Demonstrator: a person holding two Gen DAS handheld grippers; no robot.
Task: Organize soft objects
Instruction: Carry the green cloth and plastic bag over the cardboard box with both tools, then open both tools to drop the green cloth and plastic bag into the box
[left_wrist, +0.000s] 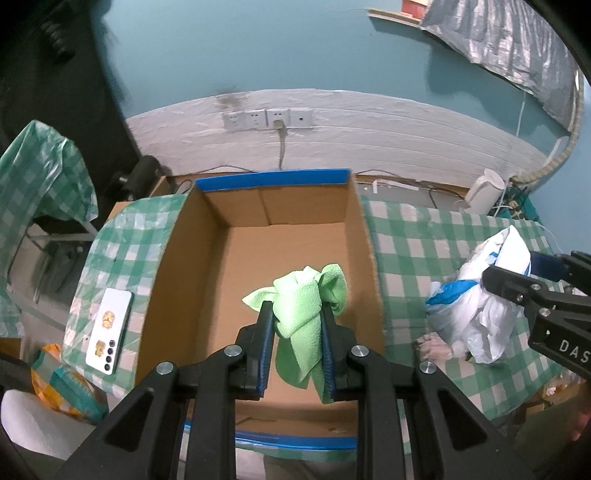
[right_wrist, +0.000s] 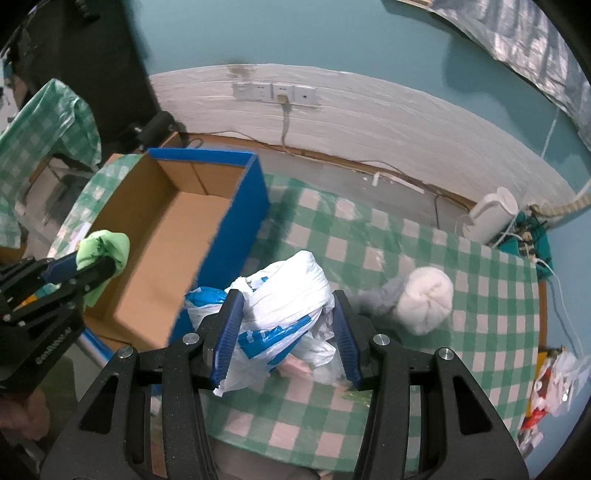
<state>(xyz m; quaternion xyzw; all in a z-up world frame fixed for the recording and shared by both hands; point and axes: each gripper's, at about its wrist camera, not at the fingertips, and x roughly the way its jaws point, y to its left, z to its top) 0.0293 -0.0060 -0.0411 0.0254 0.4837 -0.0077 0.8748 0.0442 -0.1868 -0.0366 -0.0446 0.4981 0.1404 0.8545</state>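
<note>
The left tool (left_wrist: 297, 314) clamps a green cloth (left_wrist: 301, 299) over the open cardboard box (left_wrist: 184, 258); the right tool (right_wrist: 286, 325) grips a white plastic bag (right_wrist: 284, 295) above the desk (right_wrist: 406, 258). Release low inside, clear of the walls.

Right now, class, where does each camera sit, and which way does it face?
Left wrist: sits on the left tongs, looking down into the cardboard box; they clamp a green cloth.
Right wrist: sits on the right tongs, looking down at the checked table; they clamp a white plastic bag.
Shared: box, both tongs, wall sockets.
</note>
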